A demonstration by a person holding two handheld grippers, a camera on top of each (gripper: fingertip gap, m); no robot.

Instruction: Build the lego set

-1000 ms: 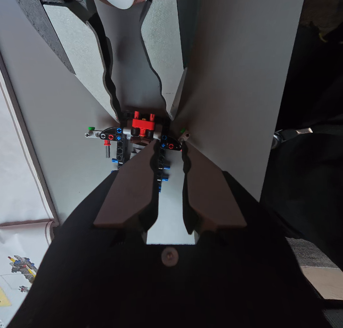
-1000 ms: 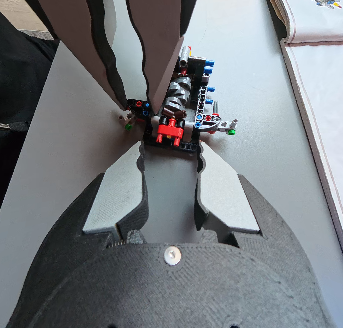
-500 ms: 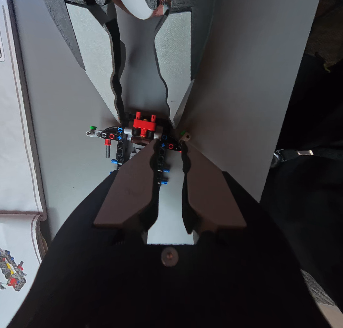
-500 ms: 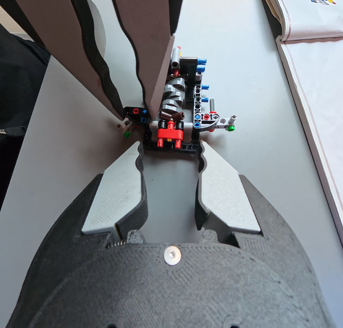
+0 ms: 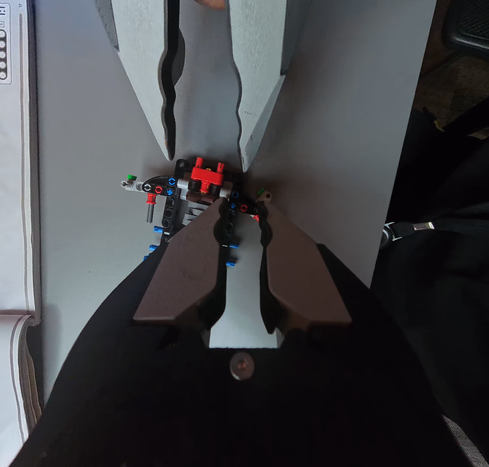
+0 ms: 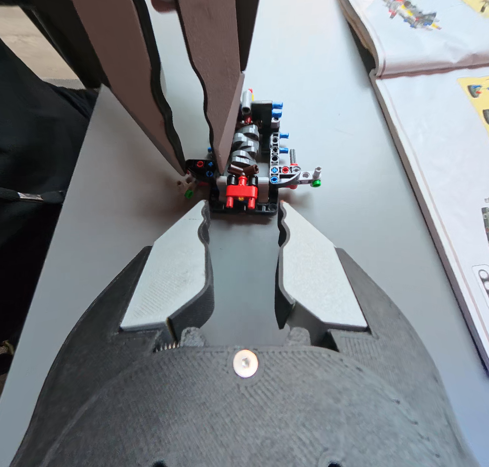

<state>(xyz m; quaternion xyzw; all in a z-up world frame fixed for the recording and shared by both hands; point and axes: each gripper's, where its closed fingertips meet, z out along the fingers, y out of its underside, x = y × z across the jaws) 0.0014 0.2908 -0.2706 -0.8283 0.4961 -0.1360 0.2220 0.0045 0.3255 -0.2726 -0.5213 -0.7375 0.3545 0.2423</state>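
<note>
grey desk (image 6: 330,89) fills both views, and an open booklet (image 6: 436,110) is laid along one side of it. the lego model (image 6: 248,179) is set flat on the desk between the two grippers, with a black frame, grey twisted parts in the middle, a red block (image 6: 241,191) at one end and little blue pins down its sides.

the left gripper (image 5: 242,207), with brown fingers, is reached in from the far end. it is only partly open, and its two fingers are placed on either side of a black arm piece (image 5: 240,205) at the model's side. the fingertips look very close to that piece, but it cannot be told if it is truly pinched.

the right gripper (image 6: 242,209), with pale grey fingers, is held wide open. nothing is held in it. its tips are set just beside the two corners of the black frame, at the red block end.

the step seems to be steadying the model. it would be done well if the frame were squeezed slowly and evenly, kept flat on the desk, and the thin side arms with green tips (image 6: 315,182) were not bumped.
</note>
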